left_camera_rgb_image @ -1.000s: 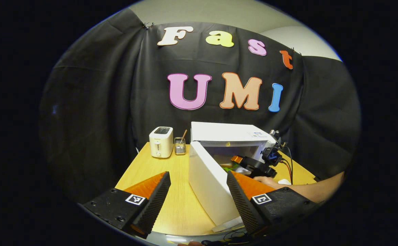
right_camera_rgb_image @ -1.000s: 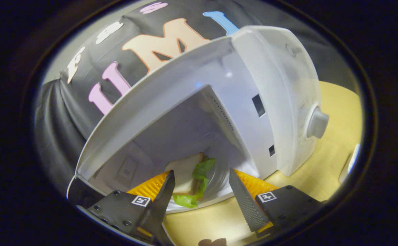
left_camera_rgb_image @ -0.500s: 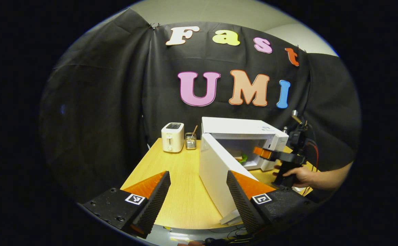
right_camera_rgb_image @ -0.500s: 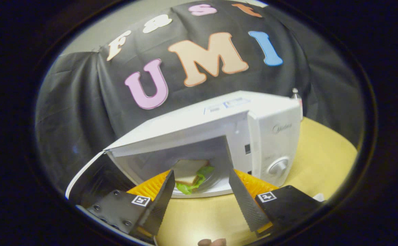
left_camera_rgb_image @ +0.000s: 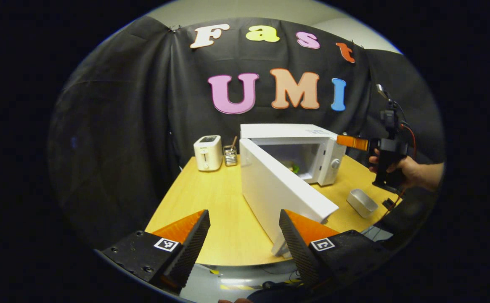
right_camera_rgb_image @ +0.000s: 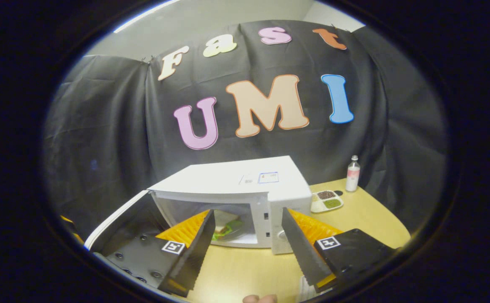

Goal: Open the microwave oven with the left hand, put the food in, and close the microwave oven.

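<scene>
The white microwave (left_camera_rgb_image: 295, 134) (right_camera_rgb_image: 236, 181) stands on the wooden table (left_camera_rgb_image: 202, 198) with its door (left_camera_rgb_image: 278, 189) swung wide toward me. Inside lies a sandwich with green lettuce (right_camera_rgb_image: 228, 225), glimpsed as a green scrap (left_camera_rgb_image: 294, 167) in the left gripper view. My left gripper (left_camera_rgb_image: 244, 242) is open and empty, held back at the table's near edge, close to the door's free end. My right gripper (right_camera_rgb_image: 248, 242) is open and empty, well back from the oven's front. It also appears far right in the left gripper view (left_camera_rgb_image: 356, 143), held up by a hand (left_camera_rgb_image: 404, 170).
A white toaster (left_camera_rgb_image: 207, 152) and a small glass holder with sticks (left_camera_rgb_image: 229, 155) stand left of the microwave. A small metal tin (left_camera_rgb_image: 361, 202) lies near the table's right edge. Behind the oven are a divided dish of spices (right_camera_rgb_image: 327, 201) and a small bottle (right_camera_rgb_image: 353, 173).
The right gripper has drawn back and up out of the microwave, leaving the sandwich inside. The left gripper has also pulled back from the table, still open.
</scene>
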